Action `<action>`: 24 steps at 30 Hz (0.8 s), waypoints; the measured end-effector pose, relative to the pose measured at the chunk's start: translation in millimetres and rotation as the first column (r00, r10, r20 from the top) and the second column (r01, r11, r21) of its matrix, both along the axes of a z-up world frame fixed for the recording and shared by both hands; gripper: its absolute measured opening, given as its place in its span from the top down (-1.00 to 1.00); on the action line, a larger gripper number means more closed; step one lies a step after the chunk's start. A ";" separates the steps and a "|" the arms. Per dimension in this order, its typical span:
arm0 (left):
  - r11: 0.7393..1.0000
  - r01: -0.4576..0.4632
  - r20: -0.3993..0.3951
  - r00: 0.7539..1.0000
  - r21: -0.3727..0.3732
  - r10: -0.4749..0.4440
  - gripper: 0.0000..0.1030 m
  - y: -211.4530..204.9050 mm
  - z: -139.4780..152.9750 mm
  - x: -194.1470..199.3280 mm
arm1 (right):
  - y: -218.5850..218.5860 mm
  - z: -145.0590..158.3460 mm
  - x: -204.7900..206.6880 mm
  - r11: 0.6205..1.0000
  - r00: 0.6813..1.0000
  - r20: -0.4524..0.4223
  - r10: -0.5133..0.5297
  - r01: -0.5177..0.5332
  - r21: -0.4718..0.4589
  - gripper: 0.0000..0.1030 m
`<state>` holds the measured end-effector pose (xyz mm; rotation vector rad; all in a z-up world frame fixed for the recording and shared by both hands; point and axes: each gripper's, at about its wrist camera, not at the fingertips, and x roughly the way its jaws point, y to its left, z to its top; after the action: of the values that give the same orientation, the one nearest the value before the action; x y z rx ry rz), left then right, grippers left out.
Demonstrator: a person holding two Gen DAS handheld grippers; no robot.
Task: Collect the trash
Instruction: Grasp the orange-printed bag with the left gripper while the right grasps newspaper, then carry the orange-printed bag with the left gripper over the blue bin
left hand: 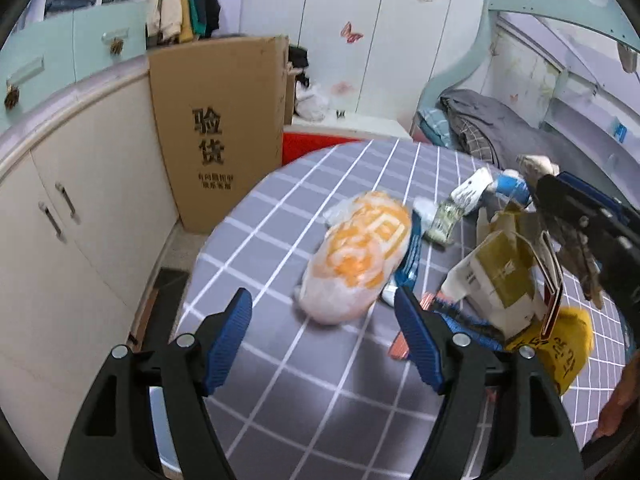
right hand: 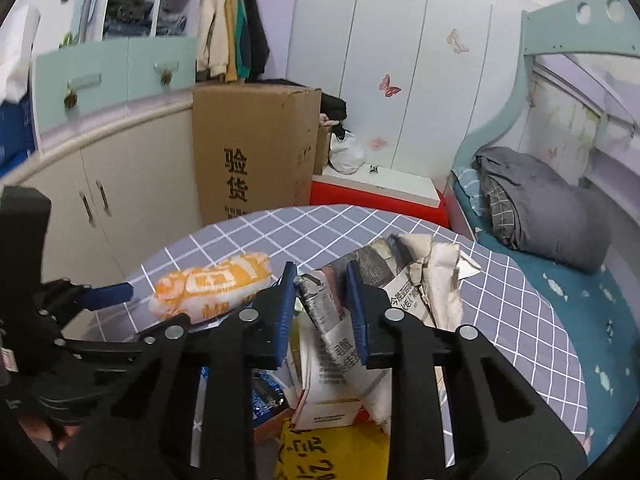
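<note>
Over on the left, the left gripper [left hand: 323, 336] hangs low over the checked tablecloth [left hand: 280, 384], its two blue pads spread wide with nothing between them. Straight ahead of it, toward twelve o'clock and a touch to one o'clock in its own view, lies the orange-and-white plastic bag [left hand: 358, 256], puffy and loosely filled by the look of it. The bag's long axis runs from about seven o'clock up to one o'clock, so it lies slanted across the gap between the pads rather than square to it. The bag sits just beyond the pad tips, near but not touching.

Moving right, a heap of scraps sits at about three o'clock from the left gripper: blue wrappers [left hand: 460, 320], a yellow bag [left hand: 560, 352], bits of card. Above that heap the right gripper [right hand: 320, 304] is clamped on a crumpled paper carton [right hand: 340, 340], which sticks up past the pads toward twelve o'clock and hangs down below them as well. From the right wrist view the orange bag [right hand: 212, 284] lies off at ten o'clock, beyond the left gripper's blue pad.

So the left gripper is the free one and the nearer one to the orange bag. I would judge that a short push forward, with a slight turn so the pads close across the bag's narrow width, is what the pick-up depends on.
</note>
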<state>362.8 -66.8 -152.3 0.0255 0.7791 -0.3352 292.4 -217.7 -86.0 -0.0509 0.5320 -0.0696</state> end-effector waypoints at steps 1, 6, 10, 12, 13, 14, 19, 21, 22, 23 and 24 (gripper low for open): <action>1.000 -0.007 0.008 1.000 0.014 0.007 -0.40 -3.1 1.9 2.0 | -4.8 2.4 -1.0 1.000 1.000 0.004 -0.003 0.003 0.017 0.54; 1.000 0.010 -0.058 0.998 -0.014 -0.011 0.37 -10.4 0.9 18.1 | -25.6 15.1 -11.0 0.997 0.999 0.028 -0.031 0.029 0.071 0.63; 0.998 -0.009 -0.059 0.998 -0.054 0.006 0.61 -6.1 7.4 11.3 | -40.6 23.8 -17.8 0.994 0.998 0.030 -0.054 0.050 0.097 0.73; 0.997 -0.018 -0.032 0.999 -0.070 0.016 0.64 -2.3 13.1 2.2 | -45.7 30.6 -23.5 0.993 0.996 0.048 -0.072 0.067 0.095 0.77; 0.997 -0.023 -0.014 1.000 -0.073 0.022 0.65 -0.8 18.4 -3.6 | -47.1 32.8 -25.8 0.993 0.996 0.053 -0.077 0.072 0.095 0.79; 0.996 -0.027 -0.003 1.000 -0.080 0.027 0.66 0.5 22.9 -7.2 | -49.4 37.2 -28.5 0.993 0.995 0.059 -0.085 0.079 0.093 0.80; 0.991 -0.040 0.062 0.997 -0.126 0.048 0.67 11.5 51.5 -30.7 | -54.6 58.7 -42.5 0.992 0.991 0.091 -0.097 0.089 0.085 0.84; 0.990 -0.045 0.087 0.995 -0.135 0.058 0.67 14.8 61.5 -40.9 | -53.2 66.6 -48.5 0.993 0.990 0.107 -0.097 0.088 0.079 0.85; 0.990 -0.045 0.095 0.994 -0.137 0.059 0.67 15.7 64.4 -44.2 | -51.8 69.3 -50.3 0.993 0.989 0.112 -0.096 0.088 0.075 0.85; 0.989 -0.045 0.100 0.993 -0.140 0.059 0.67 16.9 67.6 -48.9 | -49.4 73.8 -54.3 0.994 0.988 0.123 -0.095 0.087 0.070 0.85; 0.988 -0.047 0.105 0.993 -0.147 0.063 0.67 19.6 71.4 -53.9 | -46.2 78.6 -58.8 0.994 0.986 0.135 -0.094 0.086 0.064 0.85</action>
<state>308.9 -47.2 -80.9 -0.1131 0.6443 -0.3347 233.6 -263.8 -7.4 0.0345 0.3981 -0.1448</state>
